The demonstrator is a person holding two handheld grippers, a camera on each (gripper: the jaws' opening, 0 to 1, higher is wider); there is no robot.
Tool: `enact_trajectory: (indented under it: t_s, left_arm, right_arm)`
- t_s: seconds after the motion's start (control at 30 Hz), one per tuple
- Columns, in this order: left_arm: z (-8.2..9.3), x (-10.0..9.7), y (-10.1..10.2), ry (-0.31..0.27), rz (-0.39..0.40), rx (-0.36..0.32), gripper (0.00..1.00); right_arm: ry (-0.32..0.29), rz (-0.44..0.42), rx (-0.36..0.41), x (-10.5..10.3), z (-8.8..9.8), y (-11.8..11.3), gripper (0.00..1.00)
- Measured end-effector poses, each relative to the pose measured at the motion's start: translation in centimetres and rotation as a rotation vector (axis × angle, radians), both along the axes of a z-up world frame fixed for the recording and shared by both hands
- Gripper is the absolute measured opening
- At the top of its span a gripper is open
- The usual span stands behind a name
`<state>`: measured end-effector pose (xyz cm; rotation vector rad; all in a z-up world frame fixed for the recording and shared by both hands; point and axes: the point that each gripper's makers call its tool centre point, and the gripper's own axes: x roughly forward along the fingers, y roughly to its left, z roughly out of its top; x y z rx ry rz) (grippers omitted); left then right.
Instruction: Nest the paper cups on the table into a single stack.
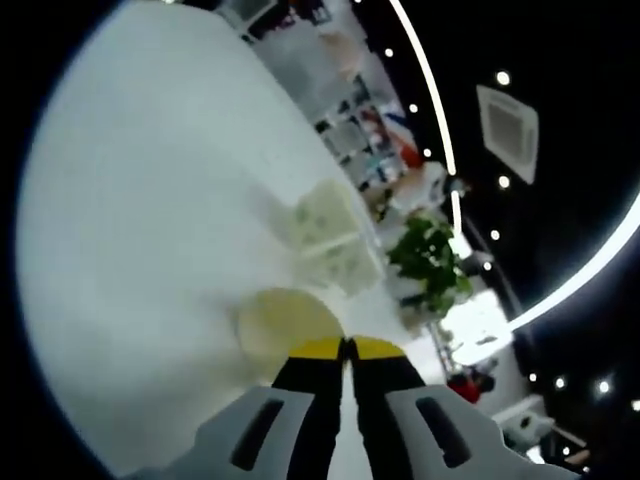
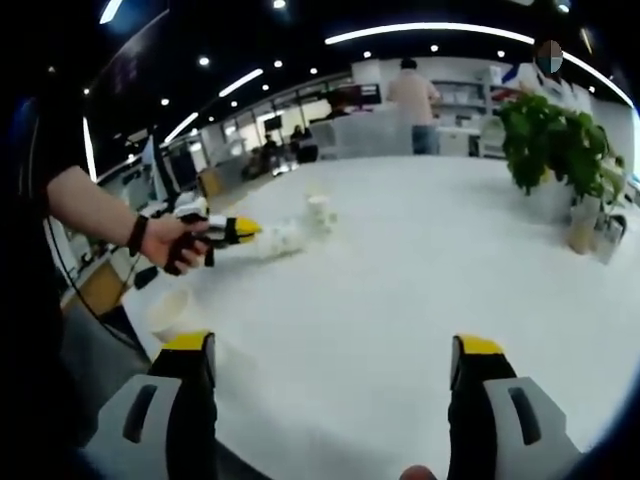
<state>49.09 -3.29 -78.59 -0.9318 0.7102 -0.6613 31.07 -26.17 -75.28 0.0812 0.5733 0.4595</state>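
Paper cups (image 2: 318,213) standing on white table (image 2: 400,280); left gripper (image 1: 346,347) closed beside cup rim (image 1: 285,320), right gripper (image 2: 335,352) wide open.

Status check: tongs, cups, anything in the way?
Left tongs shut, beside a cup lying on its side. Right tongs open, empty, above the table. Upright cup apart. Plant far right, clear.

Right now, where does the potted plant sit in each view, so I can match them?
Left gripper view: potted plant right of centre, just past the paper cups.
Right gripper view: upper right, on the far side of the white table.
Shared landmark: the paper cups.
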Motion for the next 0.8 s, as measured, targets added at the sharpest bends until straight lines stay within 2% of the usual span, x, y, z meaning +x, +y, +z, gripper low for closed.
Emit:
enact_trajectory:
  t_s: [0.17, 0.3, 0.47, 0.8]
  left_arm:
    - [0.3, -0.1, -0.3, -0.015, -0.015, 0.010, 0.00]
    - [0.6, 0.0, -0.3, -0.003, -0.017, -0.008, 0.00]
    - [1.1, 0.1, 0.1, -0.019, -0.018, 0.009, 0.00]
    - [4.1, -0.8, 0.7, -0.044, -0.031, -0.002, 0.00]
  right_arm:
    - [-0.005, 0.001, 0.001, 0.2, 0.1, 0.1, 0.96]
    - [-0.013, -0.002, 0.000, 0.4, 0.4, 0.0, 0.96]
    - [-0.021, 0.004, 0.001, 0.5, 0.7, 0.2, 0.96]
    - [-0.044, 0.014, -0.005, 0.2, 1.4, 0.4, 0.96]
